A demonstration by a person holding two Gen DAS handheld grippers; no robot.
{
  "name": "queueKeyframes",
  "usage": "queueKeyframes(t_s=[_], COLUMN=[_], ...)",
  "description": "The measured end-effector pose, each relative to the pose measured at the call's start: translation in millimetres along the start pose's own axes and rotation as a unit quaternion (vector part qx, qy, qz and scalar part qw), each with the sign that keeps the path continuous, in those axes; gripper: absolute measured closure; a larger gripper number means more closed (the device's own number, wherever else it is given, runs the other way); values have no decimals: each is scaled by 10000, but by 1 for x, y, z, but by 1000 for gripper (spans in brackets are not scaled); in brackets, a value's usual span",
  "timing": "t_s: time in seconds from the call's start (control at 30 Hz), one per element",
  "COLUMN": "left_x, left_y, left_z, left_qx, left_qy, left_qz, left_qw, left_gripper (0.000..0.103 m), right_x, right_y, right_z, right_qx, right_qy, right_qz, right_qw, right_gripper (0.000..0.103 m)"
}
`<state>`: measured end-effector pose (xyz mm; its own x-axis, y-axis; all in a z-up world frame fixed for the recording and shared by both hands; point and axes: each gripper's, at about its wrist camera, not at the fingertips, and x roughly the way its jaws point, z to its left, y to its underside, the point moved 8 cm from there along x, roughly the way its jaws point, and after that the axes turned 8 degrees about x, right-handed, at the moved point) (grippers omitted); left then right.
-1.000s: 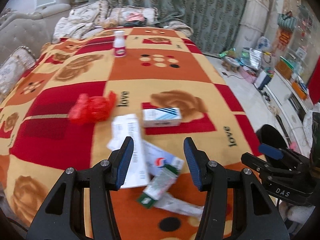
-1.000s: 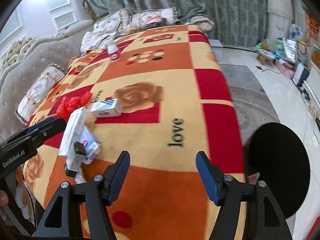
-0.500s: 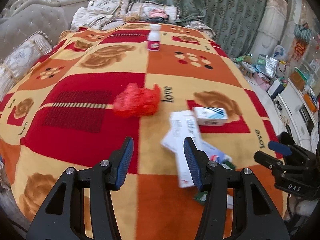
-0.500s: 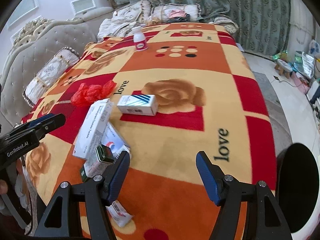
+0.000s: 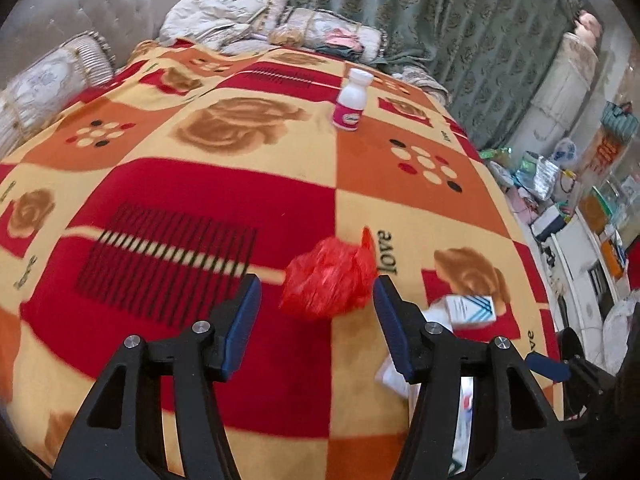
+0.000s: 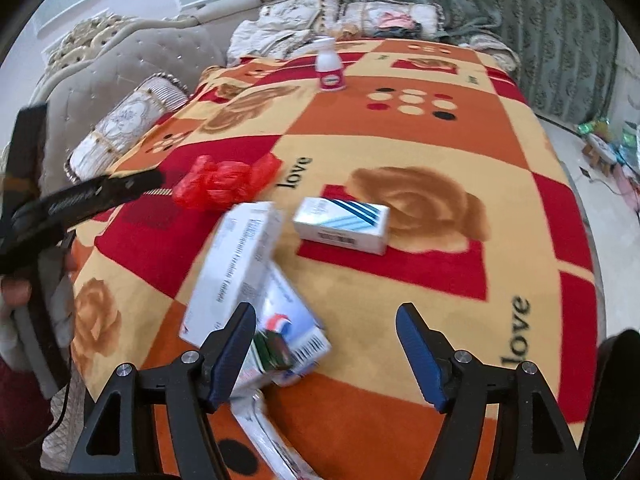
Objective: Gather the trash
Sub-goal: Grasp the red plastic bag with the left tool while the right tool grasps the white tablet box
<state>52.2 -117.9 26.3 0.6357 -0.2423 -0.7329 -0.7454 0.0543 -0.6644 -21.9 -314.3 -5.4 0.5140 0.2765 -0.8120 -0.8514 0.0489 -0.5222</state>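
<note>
We see the left gripper point(image 5: 316, 308) low in its frame, jaws opening, framing the crumpled red plastic bag point(image 5: 330, 280) without touching it. The right gripper point(image 6: 326, 336) at lower centre, jaws also opening, holds nothing; a pile of cartons point(image 6: 256, 292) lies by its left finger, on the patterned blanket point(image 6: 440, 148). A blue-striped box point(image 6: 342, 224) sits mid-frame, a white bottle point(image 6: 329, 65) upper centre.

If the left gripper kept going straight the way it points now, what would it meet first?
Most likely the crumpled red plastic bag, which lies on the blanket just ahead of the left gripper, whose jaws are opening with nothing between them; depth is uncertain.
</note>
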Motion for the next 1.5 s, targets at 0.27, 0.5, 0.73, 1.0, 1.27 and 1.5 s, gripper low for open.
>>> queueKeyframes(t_s=[0.27,0.5,0.73,1.0,1.27,1.5], left_x=[53,46,13,-24,-51,-57], left_y=[2,12,24,30,28,34], left_z=[-10,-1,8,2,-45,-112], left_qx=[533,122,25,-114,150,567], left_qy=[-188,26,-34,85,324,638], left_qz=[388,524,391,131,-20,-19], left_qw=[9976,9985,9992,9998,9994,9963], left_gripper=[44,87,89,90,90,90], right_x=[18,35,55,31,-21,-49], right_y=[-22,-18,-4,-10,-22,-4], right_z=[0,38,67,67,45,-7], right_qx=[108,-110,-373,-435,-122,177], right_qy=[-114,-330,-211,-333,-444,-90], right_qz=[57,235,280,-39,-483,-583], right_qw=[9999,9991,9987,9985,9978,9981], right_gripper=[30,28,28,52,52,52])
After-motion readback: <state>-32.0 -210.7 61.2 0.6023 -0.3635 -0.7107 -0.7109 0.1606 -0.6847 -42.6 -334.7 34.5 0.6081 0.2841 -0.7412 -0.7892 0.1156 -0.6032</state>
